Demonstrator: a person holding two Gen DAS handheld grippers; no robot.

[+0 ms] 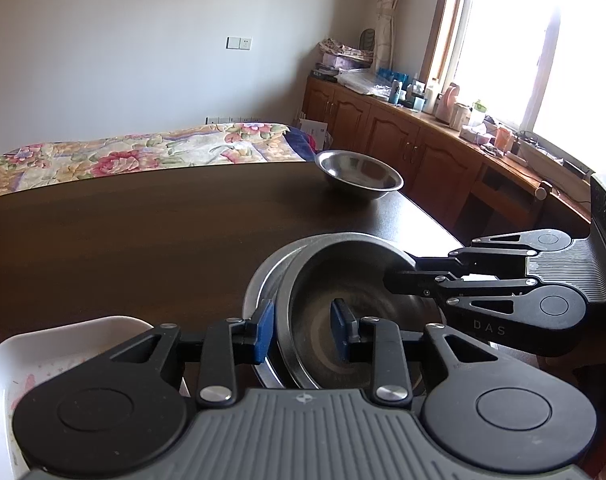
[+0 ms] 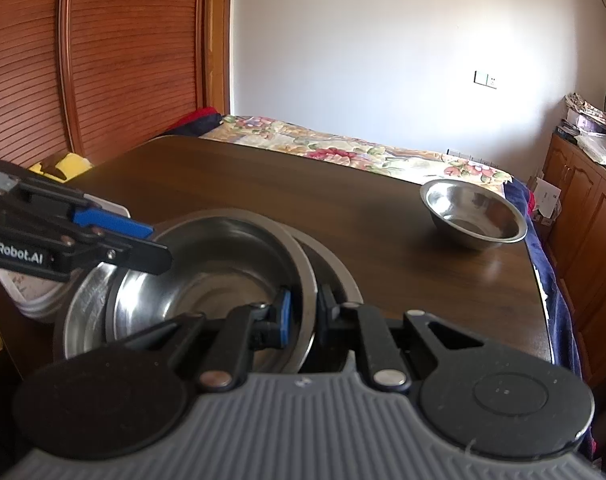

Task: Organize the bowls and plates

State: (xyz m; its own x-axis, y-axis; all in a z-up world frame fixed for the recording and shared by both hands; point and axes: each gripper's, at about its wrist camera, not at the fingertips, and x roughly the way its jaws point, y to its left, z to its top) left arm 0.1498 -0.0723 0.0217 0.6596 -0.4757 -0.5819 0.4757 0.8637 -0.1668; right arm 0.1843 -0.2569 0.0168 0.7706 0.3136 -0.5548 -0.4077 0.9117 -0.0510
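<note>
A steel bowl (image 1: 343, 264) (image 2: 207, 264) lies tilted inside a wider steel basin (image 1: 259, 280) (image 2: 335, 268) at the near edge of the dark wooden table (image 1: 143, 232). My left gripper (image 1: 303, 330) straddles the bowl's left rim, one blue pad outside and one inside, with a gap showing, so it is open. My right gripper (image 2: 305, 310) is shut on the bowl's right rim, and it reaches in from the right in the left wrist view (image 1: 387, 280). In the right wrist view the left gripper (image 2: 159, 248) reaches over the bowl's far rim. A second steel bowl (image 1: 359, 180) (image 2: 475, 216) stands upright at the table's far right corner.
A stack of white dishes (image 1: 63, 344) (image 2: 35, 292) sits just left of the basin. A bed with a floral cover (image 1: 143, 152) lies beyond the table. Wooden cabinets (image 1: 423, 148) with clutter on top run under the window on the right.
</note>
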